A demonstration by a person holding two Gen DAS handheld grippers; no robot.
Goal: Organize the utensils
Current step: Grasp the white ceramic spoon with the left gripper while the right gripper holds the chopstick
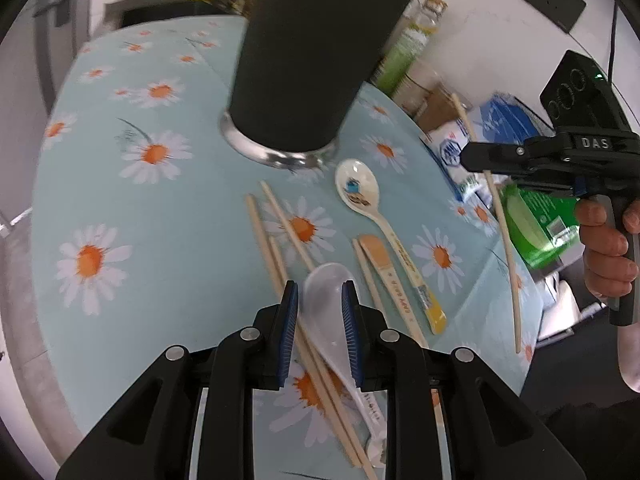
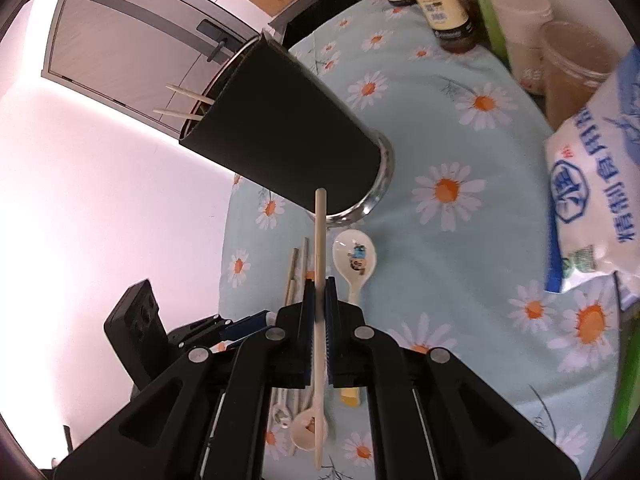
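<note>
Right hand-held gripper [image 2: 319, 308] clamped on a single chopstick [image 2: 319, 248]; left hand-held gripper [image 1: 320, 304] over the white spoon [image 1: 326, 284].

My right jaws are together on the chopstick, lifted clear of the counter [image 1: 180, 208], its tip in front of the black utensil holder [image 2: 288, 136]; two chopstick ends poke from the holder's mouth. My left jaws stand partly apart, one on each side of the white spoon's bowl; I cannot tell whether the pads touch it. The spoon lies across loose chopsticks [image 1: 276, 240] on the daisy-print cloth. Just beside them lie a cartoon-printed spoon [image 1: 358, 188] and a small wooden spatula [image 1: 380, 264]. The holder stands upright beyond them. Bottles [image 2: 440, 4] and a salt bag [image 2: 592, 184] line the far edge.
</note>
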